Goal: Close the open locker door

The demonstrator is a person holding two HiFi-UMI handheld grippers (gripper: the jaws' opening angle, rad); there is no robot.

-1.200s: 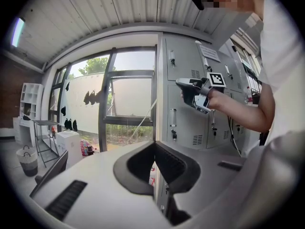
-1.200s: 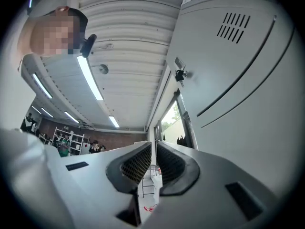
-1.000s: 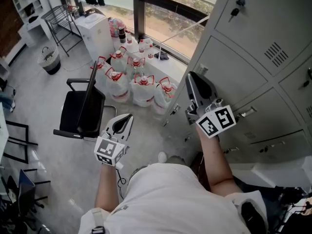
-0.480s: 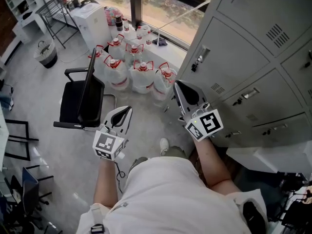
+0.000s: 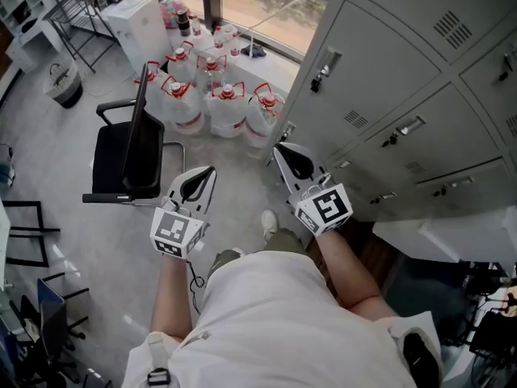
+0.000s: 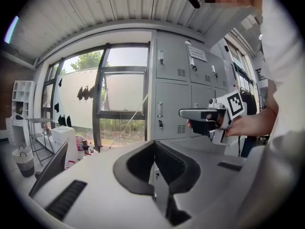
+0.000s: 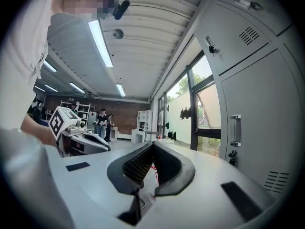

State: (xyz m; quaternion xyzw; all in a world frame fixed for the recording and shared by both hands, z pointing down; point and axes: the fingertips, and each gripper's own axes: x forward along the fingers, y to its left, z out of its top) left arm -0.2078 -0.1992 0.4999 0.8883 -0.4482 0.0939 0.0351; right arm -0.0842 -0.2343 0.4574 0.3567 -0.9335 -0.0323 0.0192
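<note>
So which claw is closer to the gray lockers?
Right. The right claw sits beside the lockers; the left claw is farther off, toward the black chair.

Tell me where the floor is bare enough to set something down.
Bare floor lies between the black chair and the lockers, nearer than the water jugs, and left of the chair. Jugs crowd under the window.

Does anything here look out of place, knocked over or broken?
Nothing stands out. The locker doors in view sit shut and flush. The water jugs stand upright in a cluster by the window, and the black chair stands upright too. No spill shows on the floor.
</note>
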